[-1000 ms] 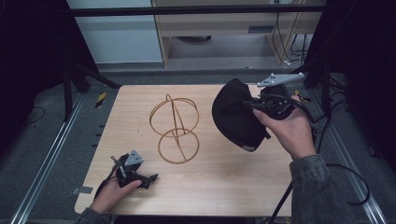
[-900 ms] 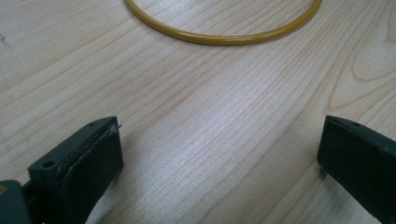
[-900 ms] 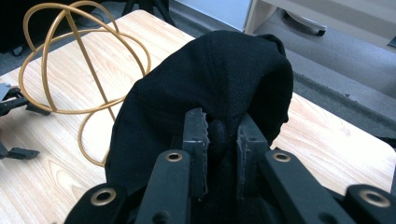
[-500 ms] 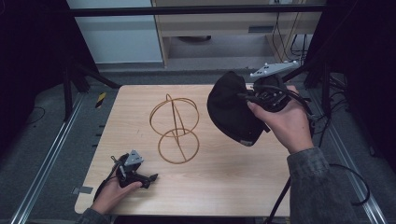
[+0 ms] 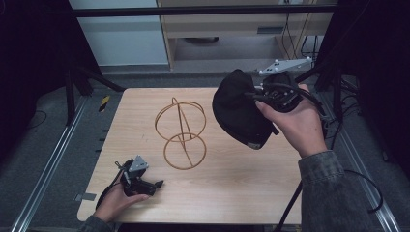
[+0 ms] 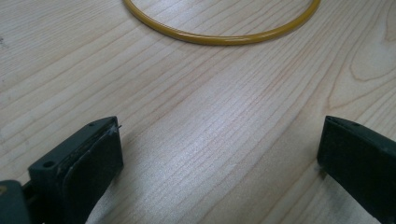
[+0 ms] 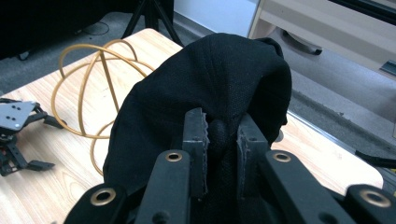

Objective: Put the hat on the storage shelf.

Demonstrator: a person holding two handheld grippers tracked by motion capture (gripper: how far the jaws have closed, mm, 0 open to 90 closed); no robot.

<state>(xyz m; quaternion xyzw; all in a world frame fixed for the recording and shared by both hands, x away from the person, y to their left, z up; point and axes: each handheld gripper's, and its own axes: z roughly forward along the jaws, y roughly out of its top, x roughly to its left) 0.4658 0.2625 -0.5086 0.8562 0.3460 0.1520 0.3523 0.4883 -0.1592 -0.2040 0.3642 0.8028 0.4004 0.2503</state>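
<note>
A black cap (image 5: pixel 239 108) hangs in the air over the right part of the wooden table (image 5: pixel 232 183), with my right gripper (image 5: pixel 256 92) shut on a fold of its cloth. In the right gripper view the black cap (image 7: pixel 205 88) bulges above the gripper (image 7: pixel 222 135), whose pads pinch the fabric. A golden wire stand (image 5: pixel 181 133) made of rings stands at the table's middle. My left gripper (image 5: pixel 157 184) rests on the table near the front left corner, open, with bare wood between its jaws; the stand's base ring (image 6: pixel 219 28) lies just ahead of it.
A pale cabinet (image 5: pixel 121 34) and a low shelf unit (image 5: pixel 232 34) stand beyond the table's far edge. Dark tripod legs (image 5: pixel 82 79) stand at the far left, and cables (image 5: pixel 333 101) trail at the right edge.
My right gripper has risen with the black cap, which now hangs higher above the table. The left gripper has stayed where it was.
</note>
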